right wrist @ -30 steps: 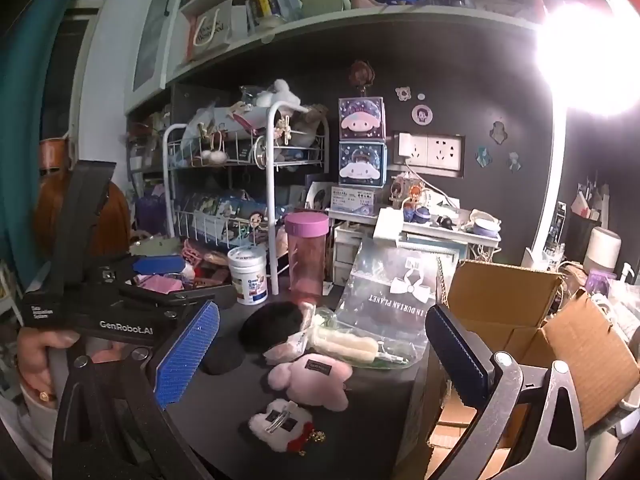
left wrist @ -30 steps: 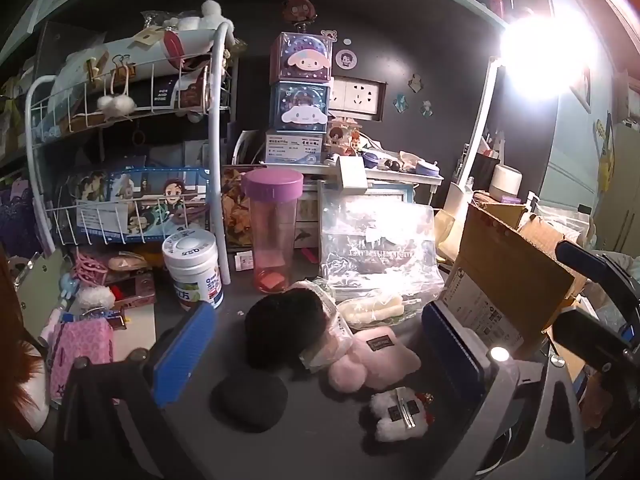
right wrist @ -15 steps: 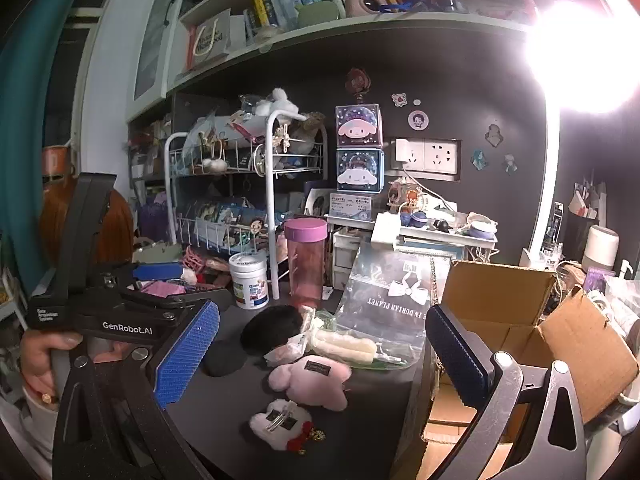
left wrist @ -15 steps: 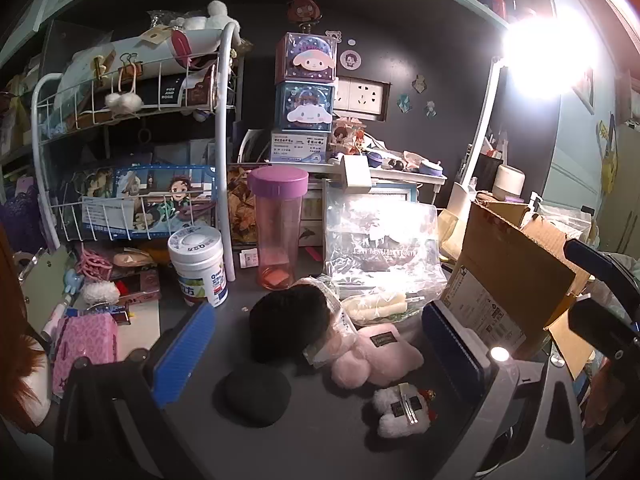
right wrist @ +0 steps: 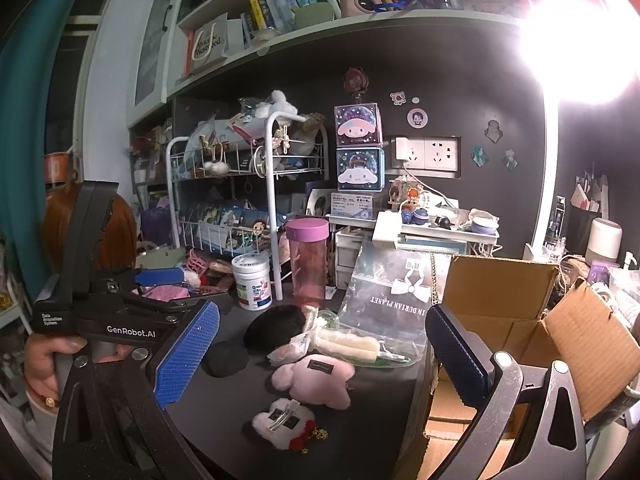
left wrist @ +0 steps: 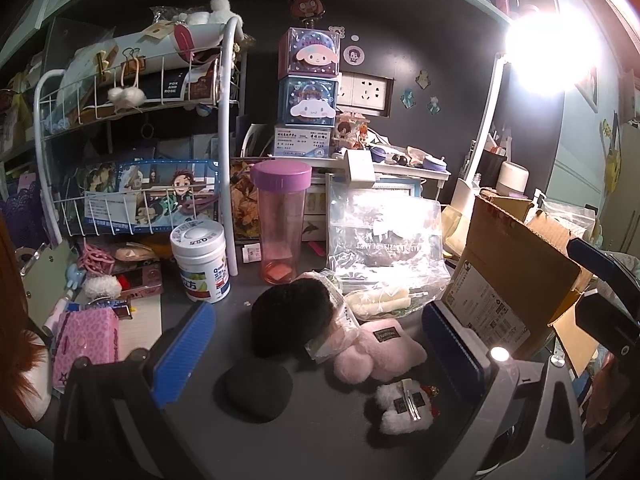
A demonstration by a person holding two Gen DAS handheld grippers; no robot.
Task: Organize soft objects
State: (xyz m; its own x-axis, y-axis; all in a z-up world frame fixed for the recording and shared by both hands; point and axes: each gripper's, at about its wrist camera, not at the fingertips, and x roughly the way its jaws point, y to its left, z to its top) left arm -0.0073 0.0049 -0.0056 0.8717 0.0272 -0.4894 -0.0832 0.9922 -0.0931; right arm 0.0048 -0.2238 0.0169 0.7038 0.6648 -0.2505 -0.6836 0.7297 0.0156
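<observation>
Soft items lie on the dark desk: a pink plush (left wrist: 378, 354) (right wrist: 314, 378), a small white plush with a hair clip (left wrist: 404, 408) (right wrist: 282, 422), a flat black pad (left wrist: 256, 390) (right wrist: 224, 358), a black fluffy piece in a clear bag (left wrist: 292, 320) (right wrist: 274, 326) and a cream plush in plastic (left wrist: 378, 302) (right wrist: 346, 344). My left gripper (left wrist: 318, 354) is open and empty, its jaws set wide around the pile. My right gripper (right wrist: 324, 364) is open and empty, above the desk's front. The left gripper's body also shows in the right wrist view (right wrist: 120, 312).
An open cardboard box (left wrist: 516, 272) (right wrist: 520, 320) stands at the right desk edge. Behind the pile stand a pink tumbler (left wrist: 280, 224), a white jar (left wrist: 200, 266), a clear zip bag (left wrist: 384, 236) and a white wire rack (left wrist: 132, 140). A bright lamp (left wrist: 552, 48) glares at upper right.
Both views have shifted slightly: the left gripper moved a little back and right of the pile, the right gripper rose a little. Both stay open; the soft items have not moved.
</observation>
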